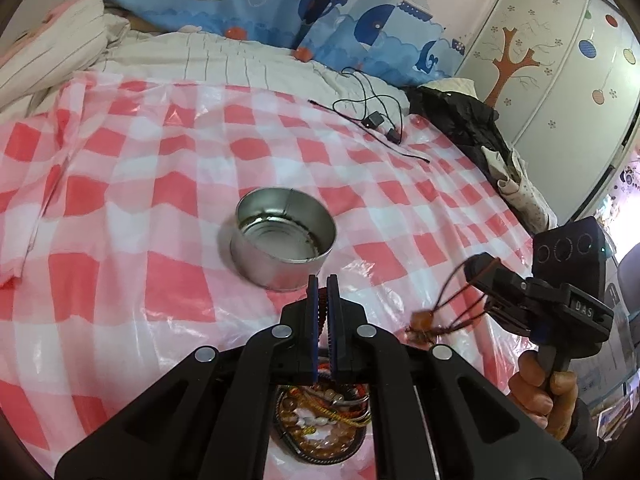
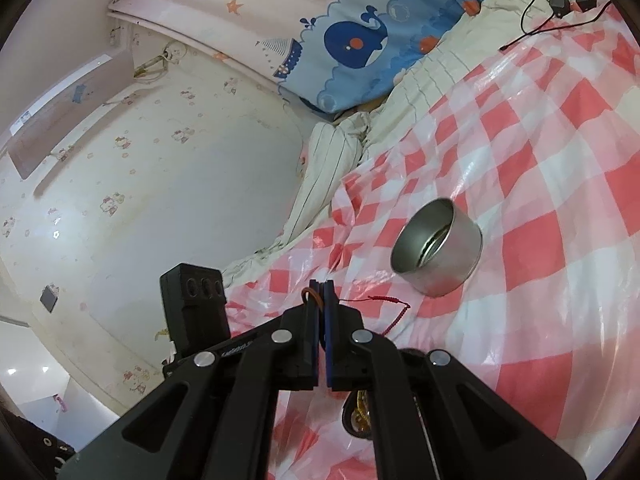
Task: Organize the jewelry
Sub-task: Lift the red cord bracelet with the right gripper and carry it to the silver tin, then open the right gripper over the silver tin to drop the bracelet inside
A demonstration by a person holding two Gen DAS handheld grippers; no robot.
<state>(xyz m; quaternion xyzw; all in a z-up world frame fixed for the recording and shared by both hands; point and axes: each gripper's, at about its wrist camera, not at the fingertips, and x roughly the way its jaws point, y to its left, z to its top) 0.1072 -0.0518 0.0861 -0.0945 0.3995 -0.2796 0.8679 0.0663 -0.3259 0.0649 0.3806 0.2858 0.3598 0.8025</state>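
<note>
My left gripper [image 1: 323, 282] is shut, with a strand of red cord [image 1: 322, 316] pinched between its pads. It hangs above a dark dish [image 1: 320, 458] full of beaded bracelets and cords, mostly hidden under the gripper's body. My right gripper [image 1: 478, 270] is shut on a brown cord piece with an amber bead [image 1: 424, 317] that dangles below it. In the right wrist view the right gripper [image 2: 320, 285] pinches an orange-brown loop [image 2: 309, 294], and a red cord [image 2: 376, 300] trails off to the right. An empty round metal tin [image 1: 276, 274] stands just beyond the left fingertips.
A red-and-white checked plastic sheet [image 1: 160, 208] covers the bed. A black cable with adapters [image 1: 376, 120] and dark clothing [image 1: 452, 116] lie at the far right. Striped bedding [image 1: 72, 40] is bunched at the far left. A hand [image 1: 548, 394] grips the right gripper's handle.
</note>
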